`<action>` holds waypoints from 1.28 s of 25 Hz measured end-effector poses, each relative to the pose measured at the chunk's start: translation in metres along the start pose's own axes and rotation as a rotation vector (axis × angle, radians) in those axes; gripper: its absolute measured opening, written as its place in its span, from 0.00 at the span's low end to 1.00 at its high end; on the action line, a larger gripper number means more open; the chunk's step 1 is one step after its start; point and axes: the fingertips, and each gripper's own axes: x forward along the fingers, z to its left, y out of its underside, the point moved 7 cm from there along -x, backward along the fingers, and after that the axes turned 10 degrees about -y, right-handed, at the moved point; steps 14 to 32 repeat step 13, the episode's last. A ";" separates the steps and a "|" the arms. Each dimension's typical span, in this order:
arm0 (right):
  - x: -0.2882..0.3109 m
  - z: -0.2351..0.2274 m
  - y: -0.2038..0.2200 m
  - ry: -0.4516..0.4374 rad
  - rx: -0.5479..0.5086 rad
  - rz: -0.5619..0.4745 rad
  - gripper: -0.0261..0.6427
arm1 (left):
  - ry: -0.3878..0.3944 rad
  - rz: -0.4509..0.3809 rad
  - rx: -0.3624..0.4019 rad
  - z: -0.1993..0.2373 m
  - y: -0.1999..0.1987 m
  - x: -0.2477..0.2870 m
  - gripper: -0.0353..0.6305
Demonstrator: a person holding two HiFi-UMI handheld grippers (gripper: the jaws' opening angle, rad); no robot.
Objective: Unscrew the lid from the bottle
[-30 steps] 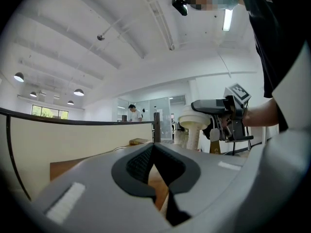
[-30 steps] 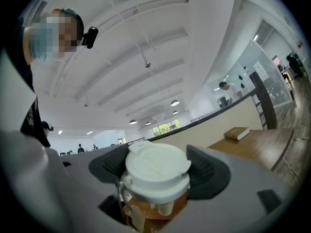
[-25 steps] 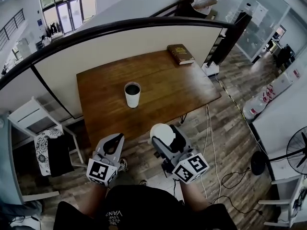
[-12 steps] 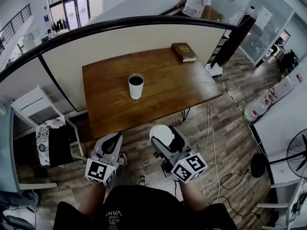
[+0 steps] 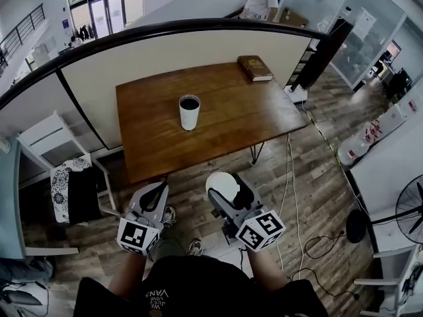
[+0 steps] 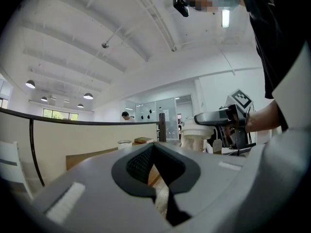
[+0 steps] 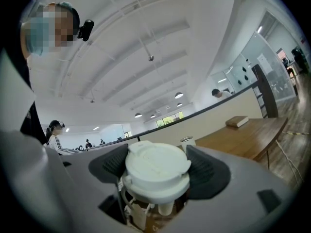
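Observation:
The bottle [image 5: 189, 113], a white tumbler with an open dark mouth, stands upright near the middle of the wooden table [image 5: 231, 127]. Its white lid [image 5: 222, 183] is off it, clamped between the pads of my right gripper [image 5: 223, 186], which hangs over the floor in front of the table. From the right gripper view the lid [image 7: 156, 169] fills the jaws, and the bottle [image 7: 187, 141] shows small beyond. My left gripper [image 5: 156, 191] is beside it, shut and empty. In the left gripper view its jaws [image 6: 154, 152] meet, with the bottle [image 6: 125, 143] far off.
A brown book [image 5: 254, 68] lies at the table's far right corner. A curved partition [image 5: 99, 78] backs the table. White chairs [image 5: 39, 157] stand to the left, one draped with cloth [image 5: 66, 200]. Cables [image 5: 291, 197], water jugs [image 5: 357, 147] and a fan [image 5: 410, 207] are at right.
In the head view the table and bottle have slid up and slightly right, so they lie farther from me. Both grippers keep their places in the picture, the lid still held.

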 end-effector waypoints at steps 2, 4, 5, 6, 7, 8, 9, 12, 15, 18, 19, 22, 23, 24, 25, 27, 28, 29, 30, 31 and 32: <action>0.000 0.004 -0.001 -0.005 -0.005 0.004 0.56 | 0.004 0.003 0.000 -0.001 0.001 -0.003 0.07; 0.001 0.007 -0.001 -0.008 -0.007 0.004 0.56 | 0.001 -0.003 0.000 -0.001 0.002 -0.005 0.07; 0.001 0.007 0.000 -0.006 -0.006 0.001 0.56 | 0.002 -0.004 0.001 -0.001 0.002 -0.005 0.07; 0.000 0.007 0.000 -0.004 -0.005 -0.002 0.56 | 0.003 -0.003 0.003 -0.001 0.002 -0.005 0.07; 0.000 0.007 -0.001 -0.003 -0.005 -0.004 0.56 | 0.005 -0.003 0.005 -0.001 0.001 -0.005 0.07; 0.000 0.007 -0.002 -0.002 -0.006 -0.005 0.56 | 0.006 -0.003 0.007 -0.001 0.001 -0.005 0.07; -0.001 0.007 -0.002 0.000 -0.005 -0.007 0.56 | 0.005 0.000 0.007 -0.002 0.002 -0.006 0.07; -0.005 0.004 0.000 0.006 0.002 -0.015 0.56 | 0.000 0.010 0.010 -0.003 0.004 -0.006 0.07; -0.006 0.004 0.001 0.008 0.004 -0.017 0.56 | -0.001 0.012 0.011 -0.003 0.005 -0.006 0.07; -0.006 0.004 0.001 0.008 0.004 -0.017 0.56 | -0.001 0.012 0.011 -0.003 0.005 -0.006 0.07; -0.006 0.004 0.001 0.008 0.004 -0.017 0.56 | -0.001 0.012 0.011 -0.003 0.005 -0.006 0.07; -0.006 0.004 0.001 0.008 0.004 -0.017 0.56 | -0.001 0.012 0.011 -0.003 0.005 -0.006 0.07; -0.006 0.004 0.001 0.008 0.004 -0.017 0.56 | -0.001 0.012 0.011 -0.003 0.005 -0.006 0.07; -0.006 0.004 0.001 0.008 0.004 -0.017 0.56 | -0.001 0.012 0.011 -0.003 0.005 -0.006 0.07; -0.006 0.004 0.001 0.008 0.004 -0.017 0.56 | -0.001 0.012 0.011 -0.003 0.005 -0.006 0.07; -0.006 0.004 0.001 0.008 0.004 -0.017 0.56 | -0.001 0.012 0.011 -0.003 0.005 -0.006 0.07; -0.006 0.004 0.001 0.008 0.004 -0.017 0.56 | -0.001 0.012 0.011 -0.003 0.005 -0.006 0.07; -0.006 0.004 0.001 0.008 0.004 -0.017 0.56 | -0.001 0.012 0.011 -0.003 0.005 -0.006 0.07; -0.006 0.004 0.001 0.008 0.004 -0.017 0.56 | -0.001 0.012 0.011 -0.003 0.005 -0.006 0.07; -0.006 0.004 0.001 0.008 0.004 -0.017 0.56 | -0.001 0.012 0.011 -0.003 0.005 -0.006 0.07; -0.006 0.004 0.001 0.008 0.004 -0.017 0.56 | -0.001 0.012 0.011 -0.003 0.005 -0.006 0.07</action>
